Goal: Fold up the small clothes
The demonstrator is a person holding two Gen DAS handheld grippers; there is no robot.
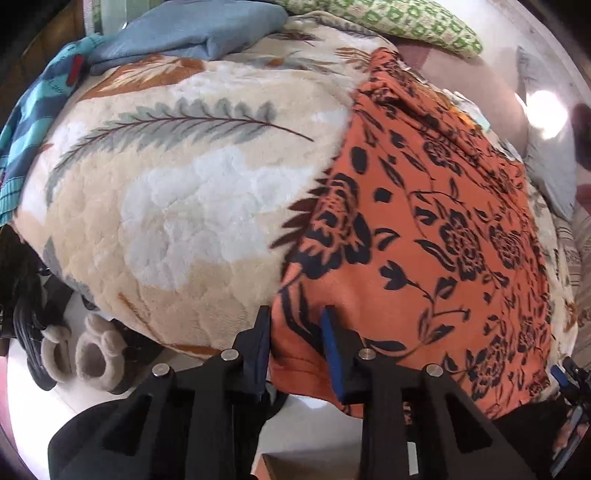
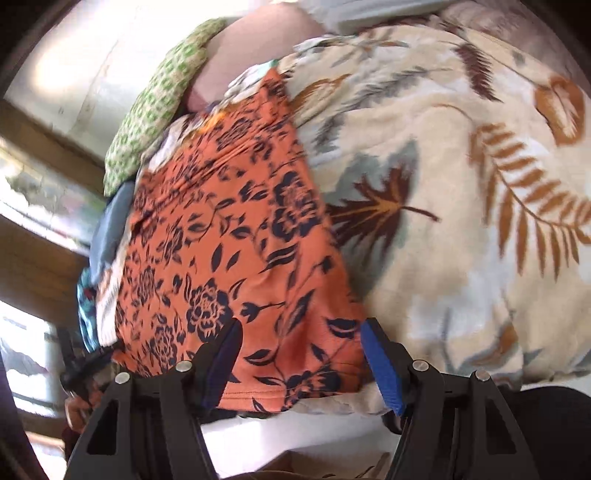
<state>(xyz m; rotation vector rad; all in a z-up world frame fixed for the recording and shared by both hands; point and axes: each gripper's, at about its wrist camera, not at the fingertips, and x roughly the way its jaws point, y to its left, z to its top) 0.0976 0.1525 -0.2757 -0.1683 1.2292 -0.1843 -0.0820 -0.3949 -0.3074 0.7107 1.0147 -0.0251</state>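
Left wrist view
Cloth: the orange garment (image 1: 424,221) with black flowers lies spread on the leaf-print blanket (image 1: 177,192), filling the view from 1 to 5 o'clock; its near hem hangs over the bed edge at 6 o'clock.
Left gripper (image 1: 295,328): at 6 o'clock, jaws narrowed around the garment's near left corner. A strip of orange cloth sits between the pads; whether they already pinch it I cannot tell, as a gap still shows.
Other things: blue cloth (image 1: 192,33) at 11 o'clock, striped teal cloth (image 1: 33,122) at 9 o'clock, green pillow (image 1: 399,22) at 1 o'clock, 2 grey slippers (image 1: 81,354) on the floor at 8 o'clock.

Right wrist view
Cloth: the garment (image 2: 221,240) runs from 12 to 6 o'clock, left of centre, the blanket (image 2: 461,221) to its right. The picture is motion-blurred.
Right gripper (image 2: 299,343): at 6 o'clock, jaws wide apart, straddling the near hem, pads not pressing it. Nothing is held.

Handling
Feel: thin, soft and light by the look; it should drape, crease and slide on the plush blanket, with no stiffness to hold a fold.
Hold: best taken at the 2 near hem corners, 1 per gripper, pinching the stitched edge so only 1 layer lifts and the blanket stays down.
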